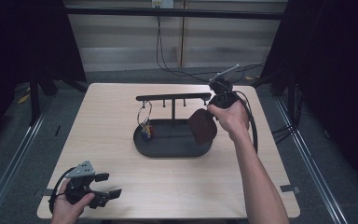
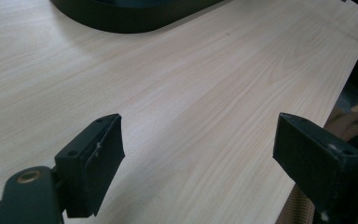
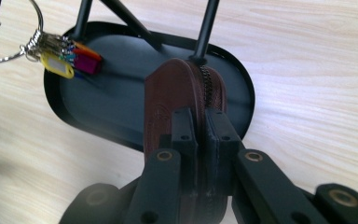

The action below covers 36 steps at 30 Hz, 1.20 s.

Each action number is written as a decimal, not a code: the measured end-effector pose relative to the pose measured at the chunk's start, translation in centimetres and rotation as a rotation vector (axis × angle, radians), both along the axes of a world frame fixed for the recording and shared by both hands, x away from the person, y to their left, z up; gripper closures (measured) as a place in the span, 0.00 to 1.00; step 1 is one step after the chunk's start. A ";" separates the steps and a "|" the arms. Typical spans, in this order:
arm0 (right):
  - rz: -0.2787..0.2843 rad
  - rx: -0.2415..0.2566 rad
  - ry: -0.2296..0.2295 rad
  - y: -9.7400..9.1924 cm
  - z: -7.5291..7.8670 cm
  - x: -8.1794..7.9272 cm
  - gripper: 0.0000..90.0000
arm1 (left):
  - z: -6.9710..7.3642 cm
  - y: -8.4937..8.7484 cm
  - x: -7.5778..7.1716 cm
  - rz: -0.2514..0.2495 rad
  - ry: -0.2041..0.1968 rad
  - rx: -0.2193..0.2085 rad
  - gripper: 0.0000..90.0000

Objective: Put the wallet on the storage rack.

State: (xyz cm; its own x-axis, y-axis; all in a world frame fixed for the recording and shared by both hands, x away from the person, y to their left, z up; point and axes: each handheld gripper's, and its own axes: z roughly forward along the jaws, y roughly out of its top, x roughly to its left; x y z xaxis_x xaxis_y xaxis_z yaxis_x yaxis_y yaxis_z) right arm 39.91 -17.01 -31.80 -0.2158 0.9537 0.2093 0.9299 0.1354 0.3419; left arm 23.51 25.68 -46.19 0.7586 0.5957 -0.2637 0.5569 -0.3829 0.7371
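the right gripper (image 3: 199, 126) clamps its jaws tight on a brown zip pouch (image 3: 182, 93), held on edge over the right end of the black tray (image 1: 168, 147). the left gripper (image 1: 106, 186) rests wide open and empty at the table's (image 1: 121, 100) near left corner.

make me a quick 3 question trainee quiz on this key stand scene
1. True or false: the right tool is shut on the brown zip pouch.
2. What hangs from the stand's crossbar? A) key ring with coloured tags B) scissors C) mug
3. Is the left tool open or shut, and does it hold anything?

Key:
1. True; both pads pinch the pouch above the black tray.
2. A, the key ring.
3. Open and empty, low over the table.
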 end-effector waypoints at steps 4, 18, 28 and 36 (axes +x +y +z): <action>-0.026 0.063 0.006 -0.6 -0.6 0.2 0.93 | 0.0 0.2 0.1 0.014 0.002 -0.007 0.18; -0.067 0.142 0.007 -1.3 -3.9 0.4 0.93 | -0.1 0.1 0.2 0.013 -0.002 0.009 0.18; -0.115 0.196 -0.063 -1.7 -5.8 0.6 0.93 | -0.1 0.1 0.2 0.007 0.005 0.010 0.18; -0.135 0.225 -0.056 -2.0 -8.5 1.0 0.93 | -0.1 0.1 0.2 0.009 0.005 0.007 0.18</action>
State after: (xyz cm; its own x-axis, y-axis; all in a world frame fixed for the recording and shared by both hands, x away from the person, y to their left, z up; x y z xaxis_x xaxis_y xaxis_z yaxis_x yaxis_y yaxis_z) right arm 40.94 -19.00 -40.27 -0.1072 0.9056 0.4104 0.9133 -0.0735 0.4007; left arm 23.74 25.81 -46.29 0.7521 0.6041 -0.2636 0.5640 -0.3829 0.7317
